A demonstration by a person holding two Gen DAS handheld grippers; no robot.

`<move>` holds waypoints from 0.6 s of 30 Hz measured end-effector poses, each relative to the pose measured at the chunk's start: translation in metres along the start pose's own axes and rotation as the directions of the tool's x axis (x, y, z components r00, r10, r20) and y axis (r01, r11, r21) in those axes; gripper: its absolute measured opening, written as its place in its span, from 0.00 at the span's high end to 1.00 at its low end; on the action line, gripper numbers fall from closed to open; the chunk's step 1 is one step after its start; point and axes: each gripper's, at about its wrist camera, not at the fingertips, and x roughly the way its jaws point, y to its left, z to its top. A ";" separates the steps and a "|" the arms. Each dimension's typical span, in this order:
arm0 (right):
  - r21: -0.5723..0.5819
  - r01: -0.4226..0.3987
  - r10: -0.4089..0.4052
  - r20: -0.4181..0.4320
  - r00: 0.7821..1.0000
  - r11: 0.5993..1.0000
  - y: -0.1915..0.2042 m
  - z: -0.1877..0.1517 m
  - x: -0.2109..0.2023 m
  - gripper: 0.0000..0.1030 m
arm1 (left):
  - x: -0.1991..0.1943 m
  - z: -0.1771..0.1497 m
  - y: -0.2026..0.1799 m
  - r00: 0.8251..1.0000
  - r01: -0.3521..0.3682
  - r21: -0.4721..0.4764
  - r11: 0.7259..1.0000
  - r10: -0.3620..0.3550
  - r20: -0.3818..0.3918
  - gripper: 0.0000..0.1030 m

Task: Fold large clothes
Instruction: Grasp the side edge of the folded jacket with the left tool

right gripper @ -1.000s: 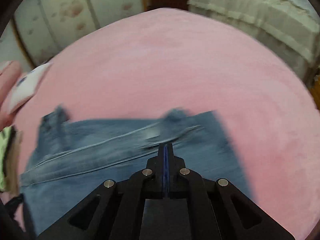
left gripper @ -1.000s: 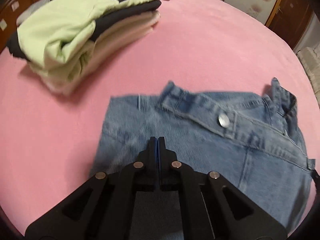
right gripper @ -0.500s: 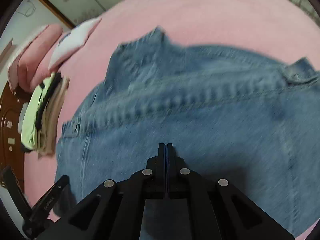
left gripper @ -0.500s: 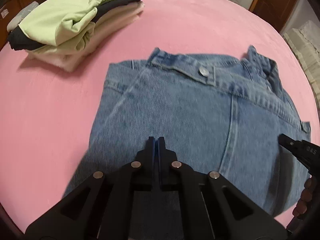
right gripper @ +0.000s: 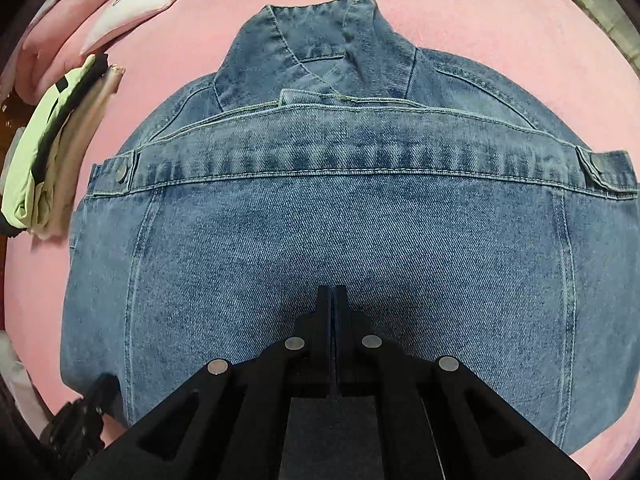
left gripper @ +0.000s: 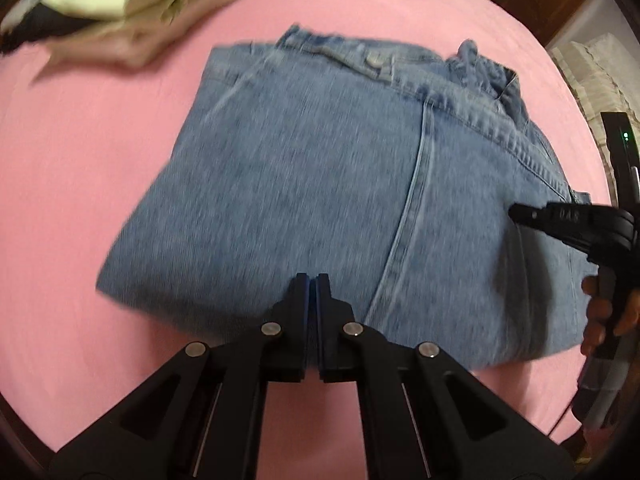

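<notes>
1. The denim jacket [right gripper: 344, 240] lies folded on the pink bed [left gripper: 88, 168], collar at the far end.
2. The left tongs [left gripper: 312, 280] are pressed together, holding nothing, above the jacket's near edge.
3. The right tongs [right gripper: 332, 292] are pressed together, empty, pointing down at the jacket's back.
4. A pile of folded clothes [left gripper: 132, 4] lies near the jacket, apart from it.

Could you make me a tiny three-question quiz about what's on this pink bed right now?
1. True or false: the denim jacket lies folded on the pink bed.
2. What sits beside it: A) stack of folded clothes, B) a laundry basket?
3. Are the right gripper and left gripper open or shut?

Key: 1 true; 2 A; 3 both shut, holding nothing.
</notes>
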 end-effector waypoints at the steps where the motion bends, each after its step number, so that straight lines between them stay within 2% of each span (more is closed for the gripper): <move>1: 0.001 0.000 0.000 0.000 1.000 1.000 0.002 0.000 0.001 1.00 | -0.002 -0.005 0.004 1.000 0.021 -0.039 0.999 -0.022 -0.020 0.99; 5: 0.002 0.010 -0.010 0.007 1.000 1.000 -0.002 0.001 0.004 1.00 | -0.011 -0.020 0.025 0.995 0.079 -0.175 0.981 -0.088 -0.042 0.99; 8: -0.030 0.028 -0.027 0.023 0.999 0.999 0.003 0.002 0.006 1.00 | -0.010 -0.031 0.048 0.987 0.105 -0.338 0.935 -0.139 -0.078 0.97; 9: -0.030 0.030 -0.030 0.025 0.999 0.999 0.005 0.002 0.006 1.00 | -0.009 -0.038 0.057 0.982 0.114 -0.403 0.908 -0.164 -0.092 0.93; 11: -0.019 0.031 -0.030 0.010 0.999 0.999 0.006 0.003 0.006 1.00 | -0.008 -0.047 0.068 0.978 0.129 -0.462 0.877 -0.190 -0.088 0.71; 13: -0.006 0.030 -0.030 -0.015 0.999 1.000 0.006 0.005 0.005 1.00 | -0.009 -0.052 0.074 0.974 0.166 -0.489 0.856 -0.219 -0.052 0.59; 18: 0.009 0.042 -0.041 -0.063 0.997 0.999 -0.003 0.006 -0.001 0.98 | -0.004 -0.045 0.078 0.963 0.235 -0.491 0.839 -0.271 -0.002 0.46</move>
